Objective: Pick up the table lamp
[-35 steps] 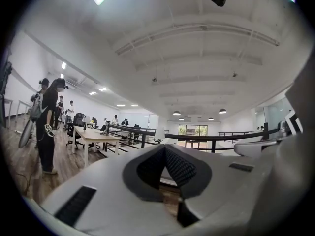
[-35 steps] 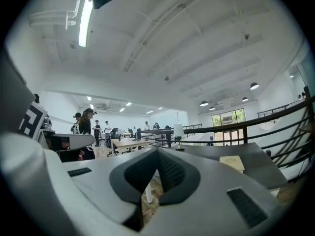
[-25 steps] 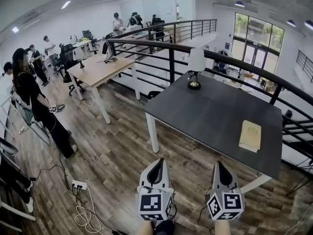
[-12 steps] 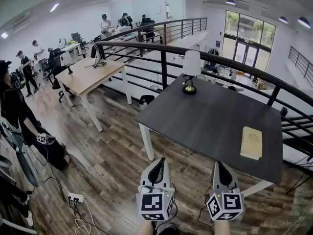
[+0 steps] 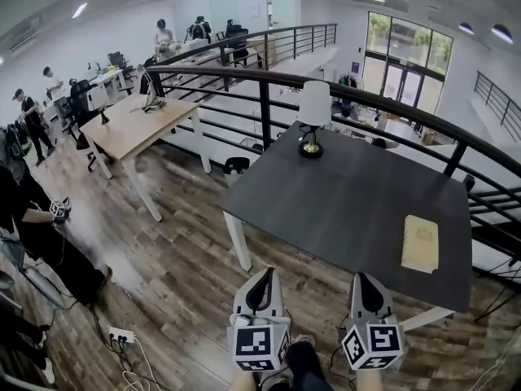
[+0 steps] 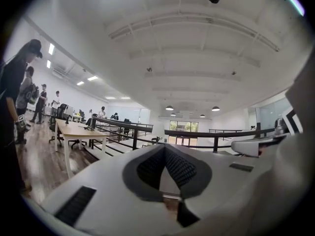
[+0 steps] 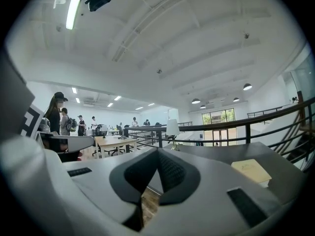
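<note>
A table lamp with a white shade and a brass base stands upright at the far left corner of the dark grey table. In the right gripper view the lamp shows small and far off. My left gripper and right gripper hang side by side short of the table's near edge, above the wooden floor. Both point level toward the table. Each is shut with nothing between its jaws. In the left gripper view my left gripper fills the lower half and the lamp is not visible.
A tan notebook lies near the table's right edge. A black railing runs behind the table. A light wooden desk stands to the left, with several people around. A power strip and cables lie on the floor at lower left.
The view has shifted toward the table: the table and lamp have drifted left in the head view. The person at the left has slid toward the frame's edge. Both grippers stay shut.
</note>
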Action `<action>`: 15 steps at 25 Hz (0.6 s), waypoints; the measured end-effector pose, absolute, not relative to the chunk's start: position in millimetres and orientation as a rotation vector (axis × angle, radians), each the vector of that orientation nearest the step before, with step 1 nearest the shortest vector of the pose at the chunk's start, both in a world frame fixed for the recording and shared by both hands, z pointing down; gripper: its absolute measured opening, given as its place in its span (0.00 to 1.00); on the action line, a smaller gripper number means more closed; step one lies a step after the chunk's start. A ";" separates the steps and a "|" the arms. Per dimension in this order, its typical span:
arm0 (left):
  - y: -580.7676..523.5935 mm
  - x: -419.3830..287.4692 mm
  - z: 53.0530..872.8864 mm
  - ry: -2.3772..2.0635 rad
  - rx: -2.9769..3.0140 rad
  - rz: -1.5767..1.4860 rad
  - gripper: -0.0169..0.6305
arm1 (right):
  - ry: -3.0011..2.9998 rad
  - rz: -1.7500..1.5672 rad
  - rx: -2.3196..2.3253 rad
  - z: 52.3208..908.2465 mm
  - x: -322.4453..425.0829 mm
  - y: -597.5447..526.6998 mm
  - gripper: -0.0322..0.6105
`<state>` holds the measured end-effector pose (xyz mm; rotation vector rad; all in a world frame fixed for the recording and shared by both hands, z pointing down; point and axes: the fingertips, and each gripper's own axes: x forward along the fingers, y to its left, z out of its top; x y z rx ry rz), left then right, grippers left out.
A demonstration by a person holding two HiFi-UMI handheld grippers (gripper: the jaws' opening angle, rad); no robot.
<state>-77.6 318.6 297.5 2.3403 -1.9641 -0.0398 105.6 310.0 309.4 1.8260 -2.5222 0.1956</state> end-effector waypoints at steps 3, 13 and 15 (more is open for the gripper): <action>297.4 -82.3 301.4 -1.966 2.330 -0.042 0.05 | -2.530 0.204 1.809 314.8 98.7 288.1 0.04; 211.3 -88.7 311.5 -1.987 2.298 -0.029 0.05 | -2.547 0.199 1.761 322.3 88.5 194.5 0.04; 188.6 -90.4 311.4 -1.995 2.298 -0.022 0.05 | -2.552 0.205 1.746 324.9 84.4 170.4 0.04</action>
